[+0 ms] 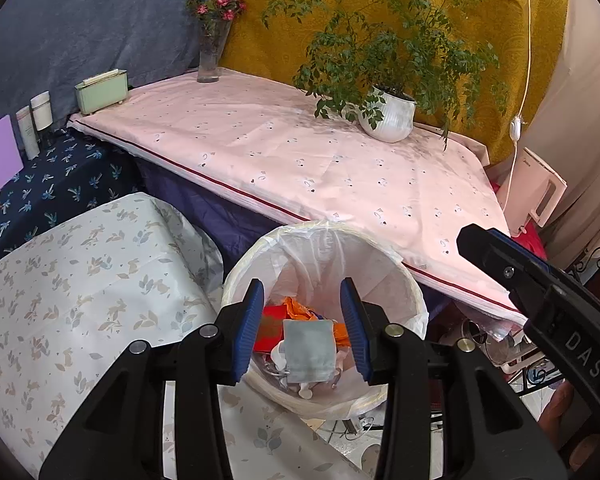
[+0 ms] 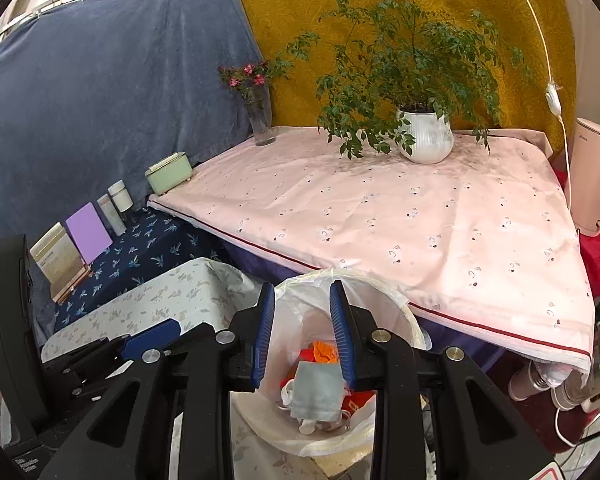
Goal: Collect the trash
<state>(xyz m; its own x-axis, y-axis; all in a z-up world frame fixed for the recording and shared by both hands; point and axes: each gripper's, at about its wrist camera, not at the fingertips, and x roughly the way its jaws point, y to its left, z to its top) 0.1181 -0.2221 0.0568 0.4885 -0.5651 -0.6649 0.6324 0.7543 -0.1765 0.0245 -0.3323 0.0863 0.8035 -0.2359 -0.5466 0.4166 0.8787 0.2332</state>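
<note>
**Ana:** Well, where does the trash sit?

**Ben:** Low in the middle of both views, inside the bin [image 1: 410, 292], a round one lined with a thin white bag [image 1: 320, 256]. A grey-green pouch [image 1: 309, 351] lies on top of the heap, with orange scraps [image 1: 298, 306] and something red [image 1: 269, 330] behind it, and bits of white under its lower edge.

**Ana:** And the grippers?

**Ben:** The left gripper [image 1: 302, 330] hangs over the bin mouth with its blue pads [image 1: 249, 328] spread wide apart; nothing is between them, and the pouch shows through the gap. The right gripper [image 2: 302, 332] is likewise parted and empty above the same bin, its pads somewhat closer together. In the left wrist view the right gripper's black body crosses the right edge; in the right wrist view the left one fills the lower left.

**Ana:** What surrounds the bin?

**Ben:** Behind it, a table under a pink cloth [image 2: 400, 220], running toward the upper right. At the back stand a potted plant [image 2: 426, 140] in a white ribbed pot and a glass vase of pink flowers [image 2: 260, 120]. A pale green box [image 2: 168, 174] sits at the cloth's left corner. Lower left, a leaf-print sheet [image 1: 80, 280] covers a surface just beside the bin.
</note>
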